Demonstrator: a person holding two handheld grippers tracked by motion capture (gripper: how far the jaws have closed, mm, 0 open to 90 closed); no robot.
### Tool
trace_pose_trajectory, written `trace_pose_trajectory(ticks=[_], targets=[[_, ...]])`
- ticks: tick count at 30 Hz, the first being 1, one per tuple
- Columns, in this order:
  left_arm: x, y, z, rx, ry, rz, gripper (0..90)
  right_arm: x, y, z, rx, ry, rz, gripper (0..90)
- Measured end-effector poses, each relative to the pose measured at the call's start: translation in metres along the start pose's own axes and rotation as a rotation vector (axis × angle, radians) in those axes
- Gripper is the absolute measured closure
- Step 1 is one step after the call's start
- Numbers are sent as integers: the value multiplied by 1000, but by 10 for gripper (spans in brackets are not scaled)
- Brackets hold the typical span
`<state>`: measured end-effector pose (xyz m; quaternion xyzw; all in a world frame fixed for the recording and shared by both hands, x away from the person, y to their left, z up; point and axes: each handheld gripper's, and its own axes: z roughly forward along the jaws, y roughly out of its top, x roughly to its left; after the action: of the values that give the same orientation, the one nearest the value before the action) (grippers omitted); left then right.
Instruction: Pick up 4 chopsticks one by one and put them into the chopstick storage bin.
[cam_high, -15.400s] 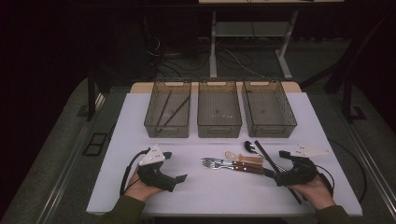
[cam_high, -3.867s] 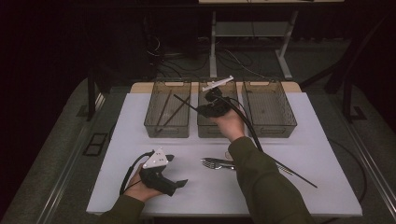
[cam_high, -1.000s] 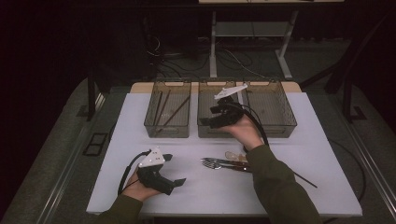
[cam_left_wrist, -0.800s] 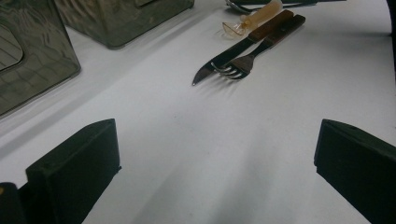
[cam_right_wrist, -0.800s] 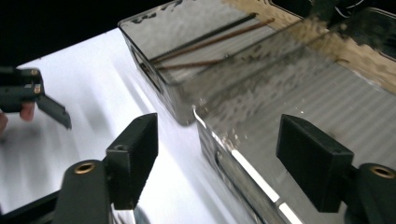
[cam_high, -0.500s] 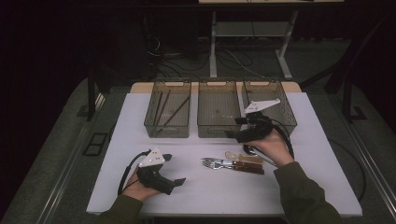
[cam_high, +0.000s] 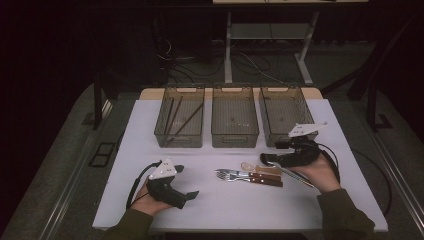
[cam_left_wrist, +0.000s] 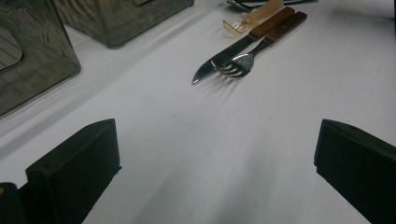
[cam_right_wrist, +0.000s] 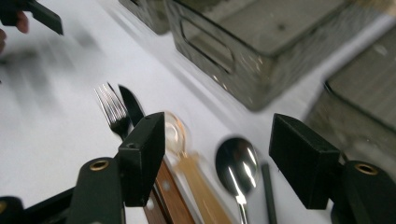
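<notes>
1. My right gripper has come back from over the bins at the far edge. A second ago it hung above the middle bin and the right bin. Now it sits low over the cutlery, toward the near right of the counter.
2. Its jaws stand about half open and have just been closing. Nothing is pressed between them. In the right gripper view the bowl of the metal spoon lies in the gap between them, down on the counter.
3. I judge the spoon to be my next pick. It lies at the right end of the row, just beside the clear plastic spoon, with the knife and the fork further left.
4. The chopsticks now lie in the left bin, and the other two bins look bare. One kind of utensil is sorted, and the rest still waits.
5. My left gripper has stayed near the near left corner. Its jaws are wide and empty and point across at the cutlery.
</notes>
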<state>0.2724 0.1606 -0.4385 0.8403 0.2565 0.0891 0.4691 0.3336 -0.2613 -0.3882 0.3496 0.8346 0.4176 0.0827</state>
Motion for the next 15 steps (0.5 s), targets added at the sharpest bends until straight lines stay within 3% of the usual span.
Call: trace_pose_trajectory(ticks=[6,15], targets=[[0,0,0,-1,1,2,0,-10,-25,-19,22,-28,20,488],[-1,1,1,7,1,13,0,-22,-60,-38,74,-72,2,651]])
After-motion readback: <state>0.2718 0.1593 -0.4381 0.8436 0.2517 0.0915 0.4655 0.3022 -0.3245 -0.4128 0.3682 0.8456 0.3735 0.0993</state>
